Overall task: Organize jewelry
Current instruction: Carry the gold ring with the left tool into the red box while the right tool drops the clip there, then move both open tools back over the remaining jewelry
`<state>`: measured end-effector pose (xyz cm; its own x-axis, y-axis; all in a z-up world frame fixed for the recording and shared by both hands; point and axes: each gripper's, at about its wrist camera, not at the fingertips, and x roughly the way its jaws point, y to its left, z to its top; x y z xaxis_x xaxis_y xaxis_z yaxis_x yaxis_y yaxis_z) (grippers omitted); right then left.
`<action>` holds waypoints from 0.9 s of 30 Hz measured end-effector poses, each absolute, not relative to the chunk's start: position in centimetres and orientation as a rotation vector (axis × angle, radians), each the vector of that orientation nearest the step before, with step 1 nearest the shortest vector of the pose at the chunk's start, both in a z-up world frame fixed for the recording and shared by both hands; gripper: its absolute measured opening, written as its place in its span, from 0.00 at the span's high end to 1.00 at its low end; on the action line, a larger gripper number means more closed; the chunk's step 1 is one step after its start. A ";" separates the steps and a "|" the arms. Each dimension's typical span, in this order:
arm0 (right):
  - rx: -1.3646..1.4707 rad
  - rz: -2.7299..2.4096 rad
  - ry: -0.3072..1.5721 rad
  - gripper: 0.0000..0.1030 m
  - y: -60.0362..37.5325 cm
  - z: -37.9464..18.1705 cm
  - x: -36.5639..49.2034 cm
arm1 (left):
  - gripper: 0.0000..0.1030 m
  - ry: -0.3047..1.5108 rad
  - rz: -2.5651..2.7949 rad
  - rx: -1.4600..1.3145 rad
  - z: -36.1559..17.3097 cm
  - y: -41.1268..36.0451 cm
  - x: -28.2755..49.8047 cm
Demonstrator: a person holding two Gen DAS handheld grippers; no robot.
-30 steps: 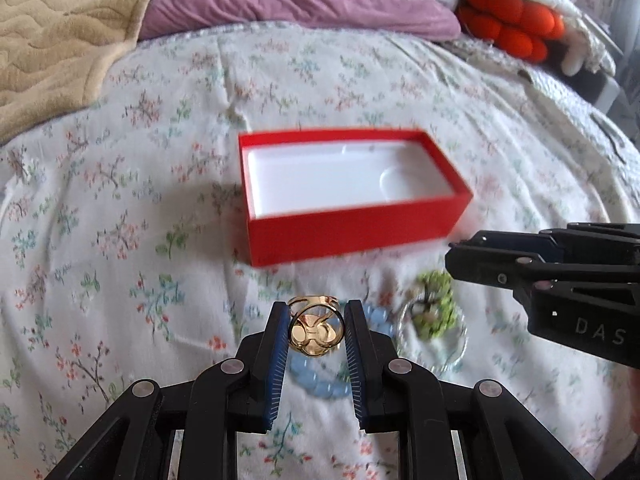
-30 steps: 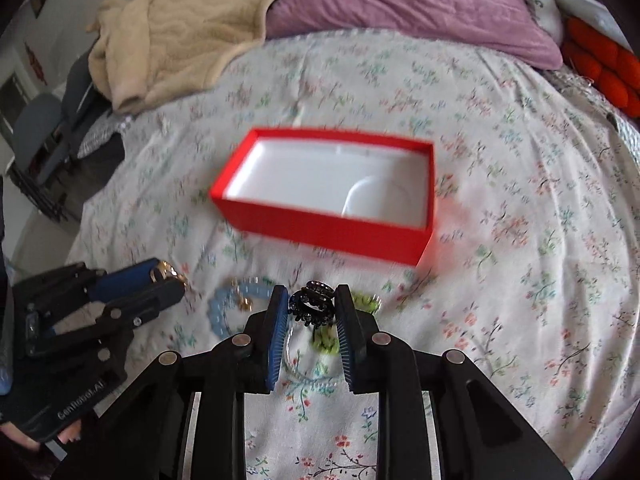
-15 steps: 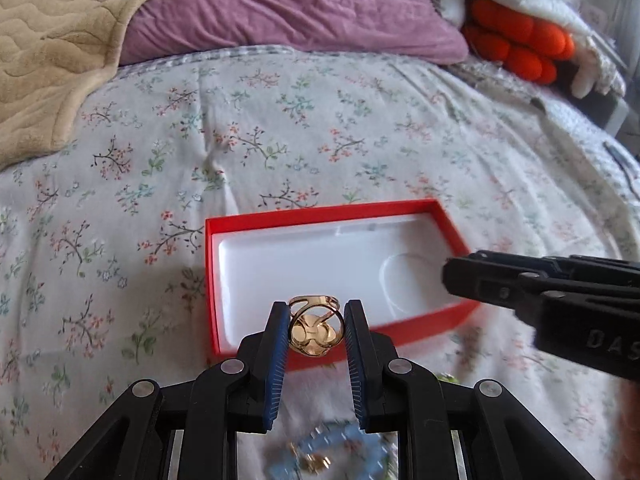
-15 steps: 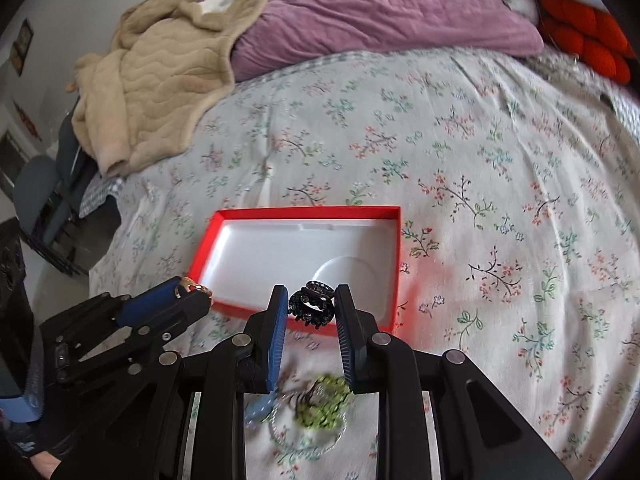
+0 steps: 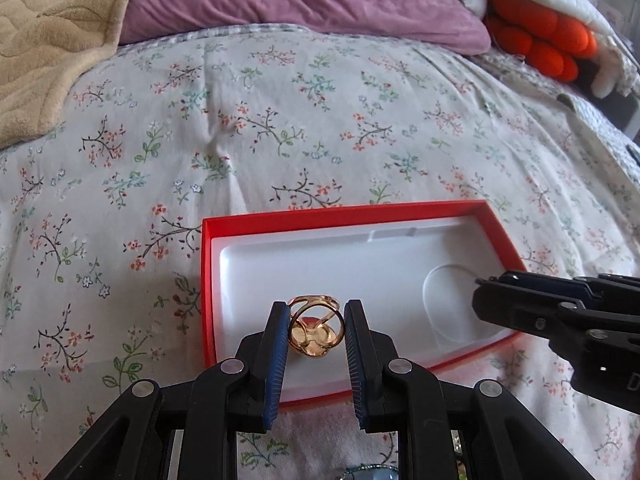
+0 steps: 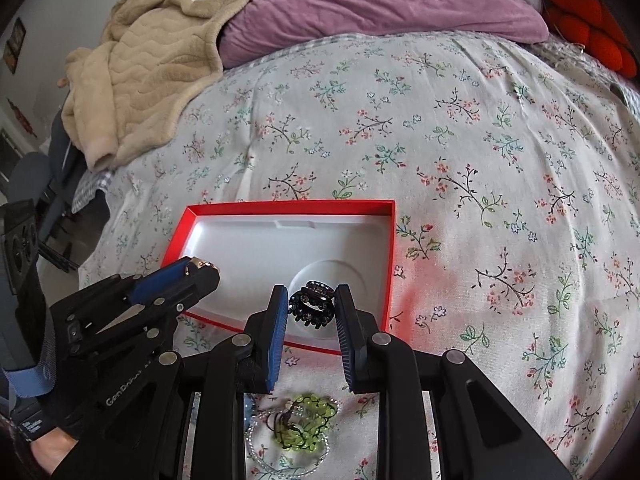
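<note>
A red box (image 5: 208,280) with a white moulded insert lies open on the flowered bedspread; it also shows in the right wrist view (image 6: 390,264). My left gripper (image 5: 316,320) is shut on a gold ring (image 5: 316,330) and holds it over the box's near left part. My right gripper (image 6: 312,306) is shut on a small black jewelled ring (image 6: 312,306) over the round recess at the box's near right. A green beaded piece (image 6: 306,420) on a thin silver chain lies on the bed below my right gripper. A blue bead bracelet (image 5: 372,474) peeks in at the bottom edge.
A beige blanket (image 6: 140,72) is heaped at the back left, a purple pillow (image 6: 380,0) at the back, and an orange cushion (image 5: 536,40) at the back right. The bed's left edge (image 6: 96,208) drops off beside the box.
Both grippers have moved forward with their rings, from above the loose jewellery to over the red box. The box now sits close under the fingertips.
</note>
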<state>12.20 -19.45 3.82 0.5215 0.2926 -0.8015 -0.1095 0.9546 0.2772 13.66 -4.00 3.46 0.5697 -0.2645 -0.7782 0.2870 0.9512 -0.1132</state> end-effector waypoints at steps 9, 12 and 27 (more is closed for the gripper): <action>0.221 0.241 0.986 0.73 -20.6 4.3 11.7 | 0.69 0.903 -0.324 0.055 4.0 -4.3 13.2; 0.228 0.242 0.976 0.65 -21.0 5.0 11.2 | 0.58 0.898 -0.321 0.053 4.6 -4.3 12.6; 0.213 0.172 0.979 0.34 -21.6 7.4 7.1 | 0.16 0.966 -0.245 0.047 6.1 -1.4 7.8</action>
